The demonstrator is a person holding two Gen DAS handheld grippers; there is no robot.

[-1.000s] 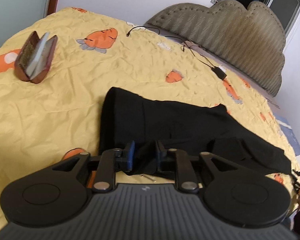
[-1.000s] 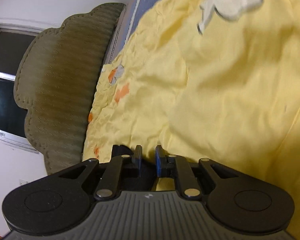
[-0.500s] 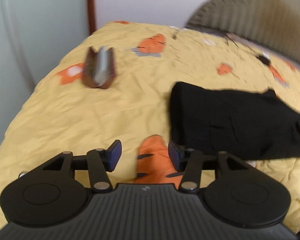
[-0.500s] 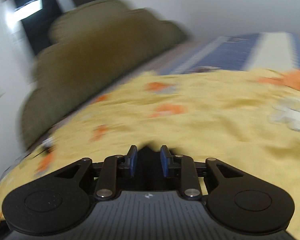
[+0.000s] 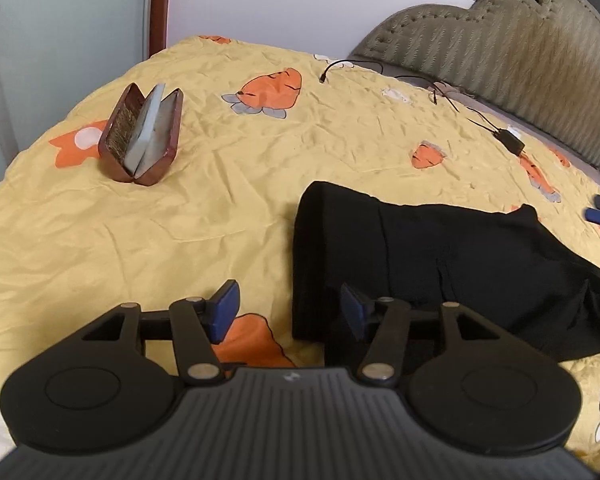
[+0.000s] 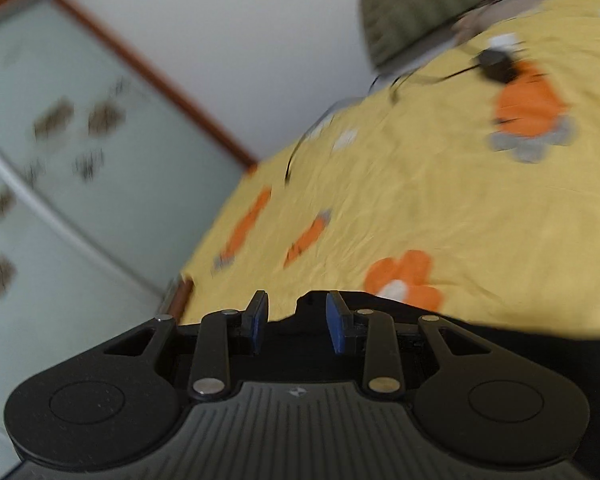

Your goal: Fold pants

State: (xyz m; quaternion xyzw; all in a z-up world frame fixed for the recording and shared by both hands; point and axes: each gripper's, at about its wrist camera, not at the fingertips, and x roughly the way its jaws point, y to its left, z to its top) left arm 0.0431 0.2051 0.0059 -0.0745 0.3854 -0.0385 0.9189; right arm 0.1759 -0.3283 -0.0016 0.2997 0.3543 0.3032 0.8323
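Two grippers show, each with its blue-padded jaws spread and nothing pinched between them. From the left wrist view, the left gripper point(image 5: 288, 312) hangs low over the yellow bedspread point(image 5: 228, 208), its right finger just over the near left corner of the black pants point(image 5: 452, 264), which lie folded into a flat dark bundle at about 3 o'clock from the frame centre. Off at 10 o'clock stands an open brown glasses case point(image 5: 142, 138), propped on its hinge like a tent; a pale blue-grey cloth or liner sits inside, and what else it holds cannot be told. A black cable point(image 5: 460, 108) with a small adapter trails along the bed at 1 o'clock, below the padded olive headboard point(image 5: 508, 36). In the blurred right wrist view, the right gripper point(image 6: 296, 326) sits directly over the pants' edge point(image 6: 500, 328), dark fabric showing between and behind its parted fingers.
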